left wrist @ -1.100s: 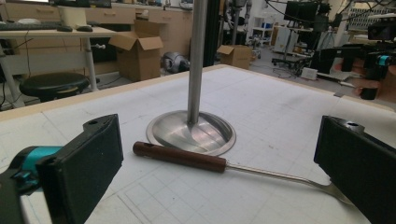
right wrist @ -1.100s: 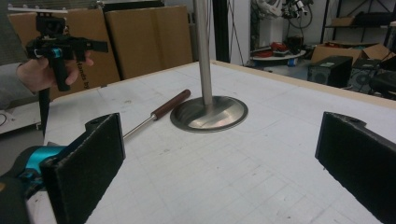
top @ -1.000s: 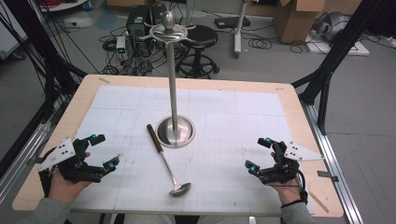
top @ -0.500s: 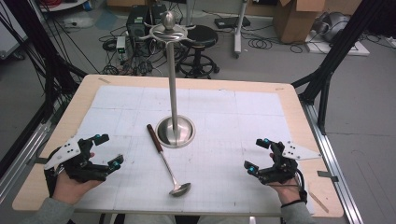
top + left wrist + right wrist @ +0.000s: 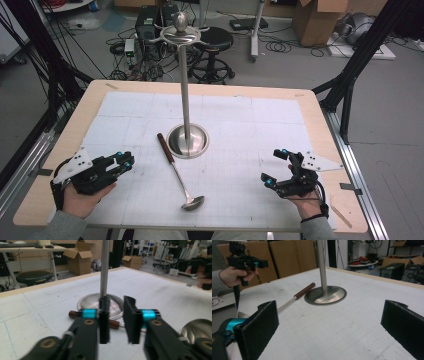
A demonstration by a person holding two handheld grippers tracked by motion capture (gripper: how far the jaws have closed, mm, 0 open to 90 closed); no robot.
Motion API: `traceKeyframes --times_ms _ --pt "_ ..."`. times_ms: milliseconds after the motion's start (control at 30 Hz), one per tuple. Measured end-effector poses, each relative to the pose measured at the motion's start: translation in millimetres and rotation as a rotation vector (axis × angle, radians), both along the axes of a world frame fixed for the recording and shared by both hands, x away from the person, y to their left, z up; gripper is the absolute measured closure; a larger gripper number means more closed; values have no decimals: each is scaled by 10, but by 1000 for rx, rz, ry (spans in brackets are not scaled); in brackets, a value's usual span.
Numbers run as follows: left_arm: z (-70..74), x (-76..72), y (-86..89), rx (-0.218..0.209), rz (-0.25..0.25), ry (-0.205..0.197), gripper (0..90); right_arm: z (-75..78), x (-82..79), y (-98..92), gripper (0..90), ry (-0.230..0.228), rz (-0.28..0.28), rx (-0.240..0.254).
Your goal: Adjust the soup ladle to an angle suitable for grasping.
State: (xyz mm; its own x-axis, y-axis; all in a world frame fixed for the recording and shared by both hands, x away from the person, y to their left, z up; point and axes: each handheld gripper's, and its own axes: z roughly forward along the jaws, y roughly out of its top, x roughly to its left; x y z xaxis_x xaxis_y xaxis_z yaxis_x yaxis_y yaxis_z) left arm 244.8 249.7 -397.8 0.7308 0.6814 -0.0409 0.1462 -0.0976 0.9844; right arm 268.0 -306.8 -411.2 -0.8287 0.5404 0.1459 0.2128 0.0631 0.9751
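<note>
L gripper (image 5: 125, 162) sits near-left of the stand base (image 5: 188, 140), jaws just closing to a narrow gap, nothing betw. R gripper (image 5: 276, 167) near-right, jaws wide, empty. Ladle (image 5: 179, 172) lies touching base's front-left rim.

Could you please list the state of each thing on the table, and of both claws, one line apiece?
Ladle: lying flat on the table mat, bowl toward the person, wooden handle beside the stand's base, not held.
Utensil stand: upright, nothing on its top hooks.
Left claw: jaws have just been closing, a narrow gap left, nothing between them.
Right claw: jaws wide open, holding nothing.
</note>
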Motion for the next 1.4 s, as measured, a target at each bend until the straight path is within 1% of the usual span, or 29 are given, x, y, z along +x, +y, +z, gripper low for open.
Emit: traceKeyframes --times_ms 33,67,133,200,233,267,300,333,367,400,467,500,533,700,767,800,833,933,967,1000,1033,1067,1100,1167,1267,1300,1333,1367,1400 --pt "2 -3 -32 7 -3 -3 864 0 -5 8 5 4 4 0" --pt "1 -2 -66 8 -4 -5 886 -1 -2 10 5 -5 5 -8" --pt "-1 1 -94 14 -12 -7 895 -2 -1 14 5 -9 7 -8" --pt "-28 27 -177 68 -27 -4 896 -1 -5 12 5 -5 7 -6" --pt "-28 27 -177 68 -27 -4 896 -1 -6 11 5 -2 8 -1" --pt "-52 66 -200 77 -25 16 897 -5 -2 10 5 -7 7 -9" --pt "-52 66 -200 77 -25 16 897 -7 -7 15 5 -1 10 -9" --pt "-57 93 -222 61 -21 29 897 -12 -2 19 5 -2 12 -15" --pt "-57 93 -222 61 -21 29 897 -12 -2 19 5 -2 12 -15" --pt "-53 101 -260 46 -33 38 897 -20 1 31 5 -2 14 -29" --pt "-53 100 -288 48 -39 34 897 -22 -1 40 5 4 19 -28" --pt "-56 99 -317 59 -43 29 897 -24 3 39 5 -1 19 -35" --pt "-68 100 -373 82 -48 24 897 -24 4 41 5 0 17 -34" --pt "-97 127 -469 97 -67 38 897 -24 0 39 5 -2 17 -35" --pt "-116 153 -533 121 -85 52 897 -26 1 38 5 -7 13 -41" --pt "-122 162 -552 123 -89 55 897 -27 -6 40 5 3 14 -42" --pt "-122 162 -552 123 -89 55 897 -27 -6 40 5 3 14 -42" --pt "-153 199 -655 134 -101 79 897 -40 2 32 5 4 13 -48" --pt "-153 199 -655 134 -101 79 897 -40 2 32 5 4 13 -48" --pt "-176 212 -743 146 -116 90 897 -35 -5 31 5 6 12 -43" --pt "-176 212 -743 146 -116 90 897 -35 -5 31 5 6 12 -43" --pt "-185 214 -788 154 -124 94 897 -35 -2 30 5 0 11 -44" --pt "-207 217 -884 166 -148 102 897 -35 -6 31 5 6 12 -43" --pt "-217 216 -922 170 -153 107 897 -37 -1 33 5 3 13 -47" --pt "-289 232 -1085 209 -192 138 897 -36 -5 35 5 4 13 -48" --pt "-289 232 -1085 209 -192 138 897 -35 -6 34 5 5 13 -47" --pt "-319 237 -1148 222 -207 156 897 -35 -7 34 5 6 13 -47" --pt "-319 237 -1148 222 -207 156 897 -34 -5 32 5 3 12 -47" --pt "-337 233 -1208 229 -219 164 897 -35 -5 32 5 0 8 -50"
